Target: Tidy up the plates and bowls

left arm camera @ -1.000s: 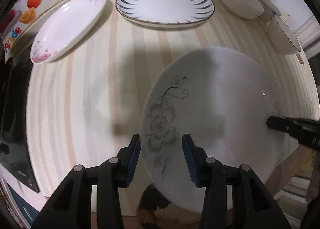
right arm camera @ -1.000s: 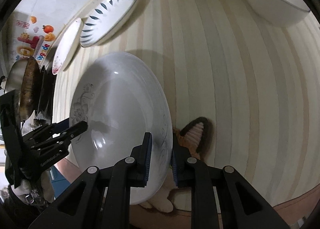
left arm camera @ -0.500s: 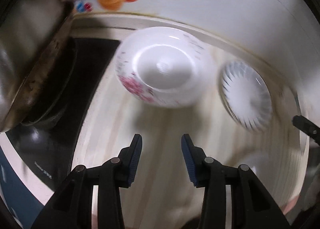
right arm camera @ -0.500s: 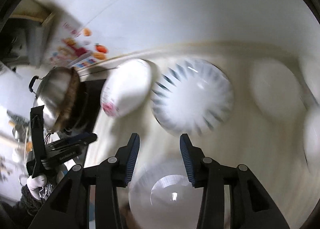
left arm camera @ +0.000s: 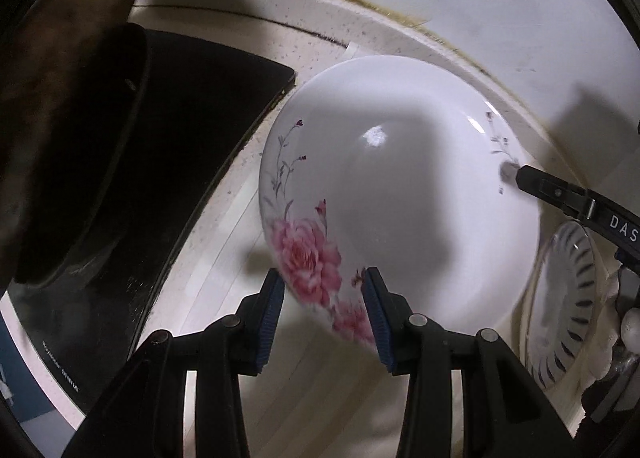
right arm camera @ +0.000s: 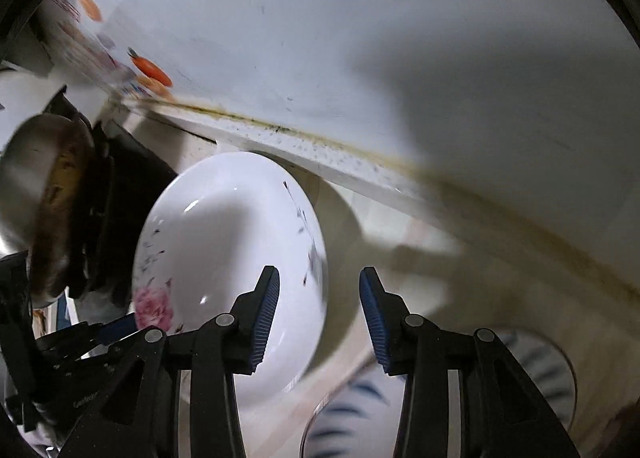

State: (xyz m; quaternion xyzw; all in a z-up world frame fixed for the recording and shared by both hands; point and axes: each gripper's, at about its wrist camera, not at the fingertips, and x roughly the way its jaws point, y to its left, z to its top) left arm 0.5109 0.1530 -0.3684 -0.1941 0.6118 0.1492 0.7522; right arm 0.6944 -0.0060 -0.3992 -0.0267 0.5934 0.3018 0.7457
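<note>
Plate point(left arm camera: 400, 194), glossy white ceramic, oval, pink peony print, lies on striped bench point(left arm camera: 224, 258) beside black cooktop point(left arm camera: 192, 130). Left tool point(left arm camera: 324, 310) and right tool point(right arm camera: 318, 316) released, straddling opposite rims.

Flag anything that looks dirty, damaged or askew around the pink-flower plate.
The plate looks intact. The seam where counter meets wall is stained brown and speckled dark. The pot on the stove looks scorched brown.
</note>
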